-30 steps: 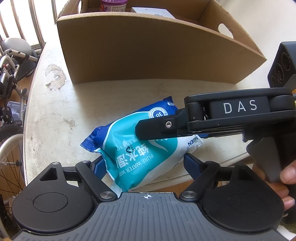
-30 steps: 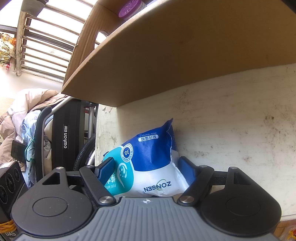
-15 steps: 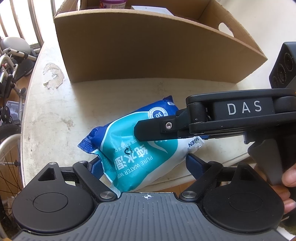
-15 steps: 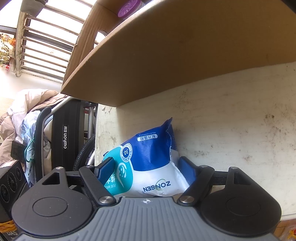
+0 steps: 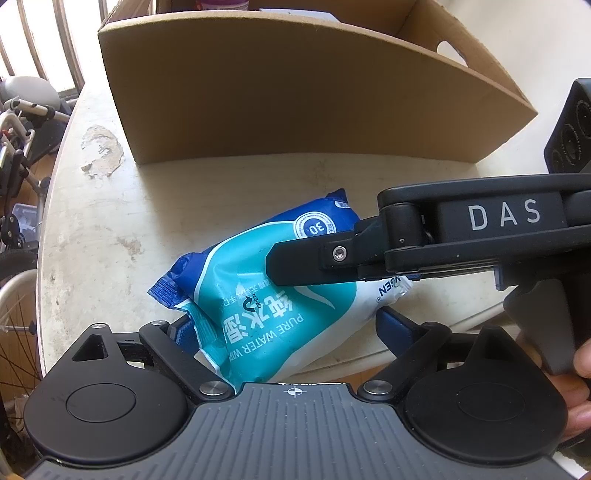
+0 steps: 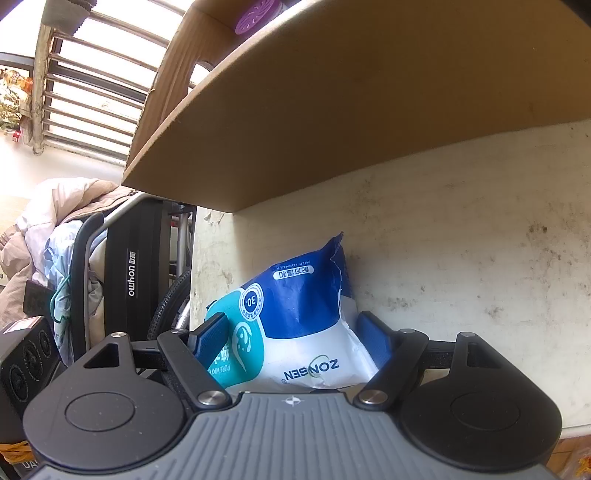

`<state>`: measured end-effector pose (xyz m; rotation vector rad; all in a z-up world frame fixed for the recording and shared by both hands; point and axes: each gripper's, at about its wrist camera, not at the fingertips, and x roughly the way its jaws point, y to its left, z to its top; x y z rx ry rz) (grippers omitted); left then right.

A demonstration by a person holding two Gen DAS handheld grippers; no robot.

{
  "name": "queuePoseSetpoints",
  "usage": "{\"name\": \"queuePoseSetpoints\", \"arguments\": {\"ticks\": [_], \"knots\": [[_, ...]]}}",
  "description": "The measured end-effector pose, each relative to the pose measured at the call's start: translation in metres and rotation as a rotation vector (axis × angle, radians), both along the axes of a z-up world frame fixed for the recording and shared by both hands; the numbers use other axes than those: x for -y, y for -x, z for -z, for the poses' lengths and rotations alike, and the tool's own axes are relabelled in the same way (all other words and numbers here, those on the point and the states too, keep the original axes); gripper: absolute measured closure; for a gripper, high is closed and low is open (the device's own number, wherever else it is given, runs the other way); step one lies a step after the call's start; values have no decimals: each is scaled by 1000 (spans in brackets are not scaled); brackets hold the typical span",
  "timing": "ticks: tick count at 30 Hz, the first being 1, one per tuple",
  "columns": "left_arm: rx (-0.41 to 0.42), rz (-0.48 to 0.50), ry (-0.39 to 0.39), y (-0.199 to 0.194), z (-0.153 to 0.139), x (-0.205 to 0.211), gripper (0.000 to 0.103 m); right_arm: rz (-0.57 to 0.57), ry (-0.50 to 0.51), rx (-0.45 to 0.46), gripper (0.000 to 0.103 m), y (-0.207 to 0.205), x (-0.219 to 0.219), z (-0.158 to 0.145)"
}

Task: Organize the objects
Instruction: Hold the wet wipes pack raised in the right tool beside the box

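Note:
A blue, teal and white pack of wet wipes (image 5: 266,295) lies on the pale table (image 5: 96,236) near its front edge. My left gripper (image 5: 284,328) is open, its blue fingers (image 5: 397,326) on either side of the pack's near end. My right gripper (image 6: 291,332) comes in from the right and is shut on the pack's white end (image 6: 314,354); its black body (image 5: 443,240) crosses the left wrist view. A cardboard box (image 5: 295,99) stands behind the pack.
The box holds a purple-lidded container (image 6: 258,14) and a white item (image 5: 295,14). The table's left edge (image 5: 48,206) drops to bicycles (image 5: 18,122) and clutter; a black stand (image 6: 129,273) and clothes sit beyond it.
The left gripper has drifted slightly closer to the box and pack. The right gripper keeps its hold on the pack, which has barely moved.

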<state>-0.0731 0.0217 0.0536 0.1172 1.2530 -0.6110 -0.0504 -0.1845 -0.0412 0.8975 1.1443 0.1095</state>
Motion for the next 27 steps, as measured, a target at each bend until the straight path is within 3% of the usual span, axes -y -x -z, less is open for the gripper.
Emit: {"name": "queuePoseSetpoints", "arguments": {"ticks": [27], "knots": [[6,5,-11,-2,4,21,6,-5,-3,14,23,2,-1,-1]]}}
